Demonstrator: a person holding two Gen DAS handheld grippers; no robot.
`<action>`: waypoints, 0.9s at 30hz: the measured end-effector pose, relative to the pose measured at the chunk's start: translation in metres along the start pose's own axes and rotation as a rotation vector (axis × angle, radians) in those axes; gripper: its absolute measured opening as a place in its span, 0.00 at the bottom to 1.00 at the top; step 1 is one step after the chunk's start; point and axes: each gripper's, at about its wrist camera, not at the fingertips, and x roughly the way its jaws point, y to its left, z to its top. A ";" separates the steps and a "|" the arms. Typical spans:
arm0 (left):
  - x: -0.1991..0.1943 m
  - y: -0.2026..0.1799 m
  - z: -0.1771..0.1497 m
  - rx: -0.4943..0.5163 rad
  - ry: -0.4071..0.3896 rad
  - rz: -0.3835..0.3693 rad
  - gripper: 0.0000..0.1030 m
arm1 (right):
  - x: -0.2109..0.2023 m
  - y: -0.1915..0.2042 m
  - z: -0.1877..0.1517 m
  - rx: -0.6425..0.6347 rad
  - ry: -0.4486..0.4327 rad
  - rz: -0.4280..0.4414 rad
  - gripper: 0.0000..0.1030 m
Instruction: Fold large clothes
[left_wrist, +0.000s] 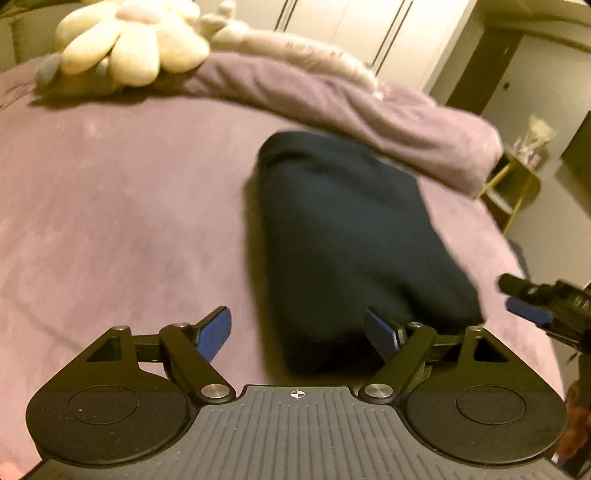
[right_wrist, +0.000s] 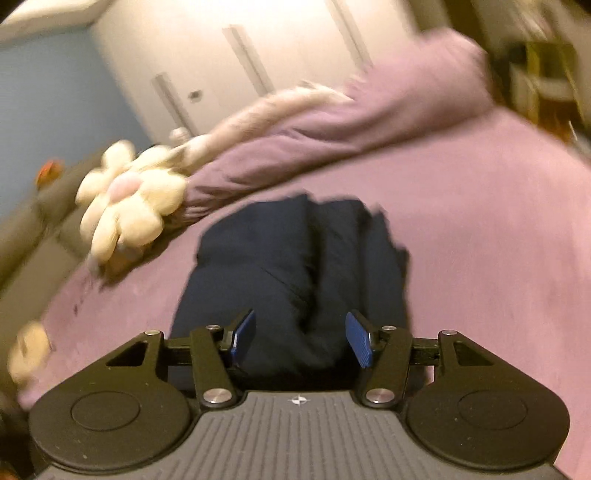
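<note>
A dark navy garment lies folded into a narrow bundle on the purple bed. My left gripper is open and empty, just above the bundle's near end. The right gripper shows at the right edge of the left wrist view, beside the bundle. In the right wrist view the garment lies straight ahead. My right gripper is open and empty over its near end. Both views are blurred.
A cream flower plush lies at the head of the bed; it also shows in the right wrist view. A bunched purple duvet runs behind the garment. A yellow side table stands past the bed's right edge. White wardrobe doors stand behind.
</note>
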 end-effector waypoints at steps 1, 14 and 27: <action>0.006 -0.005 0.003 -0.005 -0.006 0.002 0.82 | 0.006 0.013 0.003 -0.058 -0.009 -0.005 0.37; 0.080 -0.029 -0.010 0.085 0.078 0.095 0.93 | 0.086 0.016 -0.026 -0.237 0.195 -0.145 0.22; 0.066 -0.031 -0.012 0.085 0.119 0.125 0.96 | 0.064 0.011 -0.035 -0.223 0.163 -0.165 0.57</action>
